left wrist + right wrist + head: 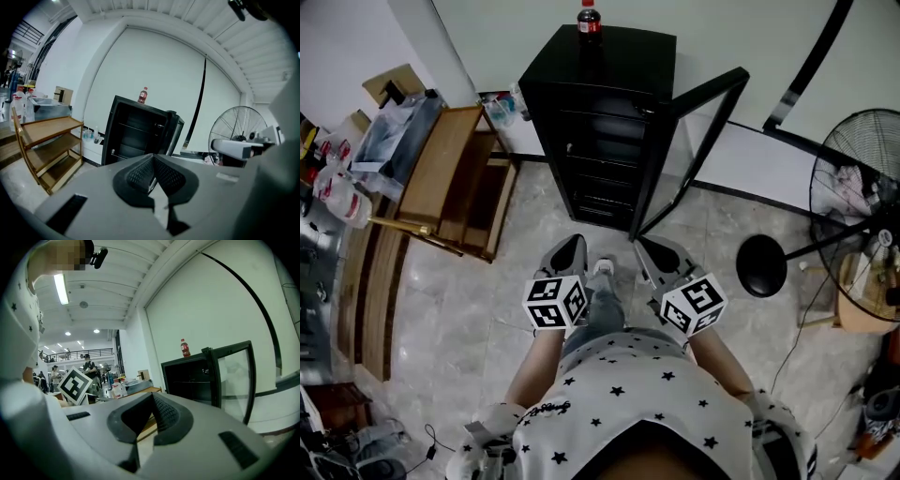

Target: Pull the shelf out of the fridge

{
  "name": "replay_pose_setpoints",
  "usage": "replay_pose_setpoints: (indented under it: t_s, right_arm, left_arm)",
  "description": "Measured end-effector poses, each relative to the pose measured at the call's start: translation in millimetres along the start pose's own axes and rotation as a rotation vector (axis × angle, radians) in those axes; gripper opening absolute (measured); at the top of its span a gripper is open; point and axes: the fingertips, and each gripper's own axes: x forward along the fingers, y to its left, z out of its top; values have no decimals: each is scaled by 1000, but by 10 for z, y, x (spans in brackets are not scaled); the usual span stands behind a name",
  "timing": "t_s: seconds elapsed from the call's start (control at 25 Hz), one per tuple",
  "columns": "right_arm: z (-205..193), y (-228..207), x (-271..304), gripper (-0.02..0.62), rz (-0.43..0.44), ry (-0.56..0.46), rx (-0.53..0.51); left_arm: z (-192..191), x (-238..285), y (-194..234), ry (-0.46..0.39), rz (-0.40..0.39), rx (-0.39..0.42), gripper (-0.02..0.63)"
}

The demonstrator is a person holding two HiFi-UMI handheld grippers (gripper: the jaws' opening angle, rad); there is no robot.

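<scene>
A black fridge [598, 112] stands on the floor ahead of me, its glass door [689, 150] swung open to the right. Dark shelves [605, 141] sit inside it, one above another. A red-capped bottle [589, 21] stands on its top. My left gripper [566, 253] and right gripper [660, 259] hang close to my body, well short of the fridge, both shut with nothing in them. In the left gripper view the fridge [136, 133] lies beyond the closed left gripper [153, 158]. The right gripper view has it [190, 380] to the right of the right gripper [152, 398].
A wooden rack [455, 178] stands left of the fridge, with bottles and boxes beyond it. A standing fan [862, 187] and a round black base [761, 265] are at the right. People stand far off in the right gripper view.
</scene>
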Motion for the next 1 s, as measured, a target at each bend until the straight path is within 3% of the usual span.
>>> replay_pose_setpoints:
  t_s: [0.48, 1.0]
  right_arm:
    - [115, -503, 455, -6, -31, 6, 4]
    - [325, -1007, 929, -6, -95, 11, 7]
  left_arm:
    - [287, 941, 320, -16, -27, -74, 13]
    - [604, 1927, 719, -72, -105, -358, 13]
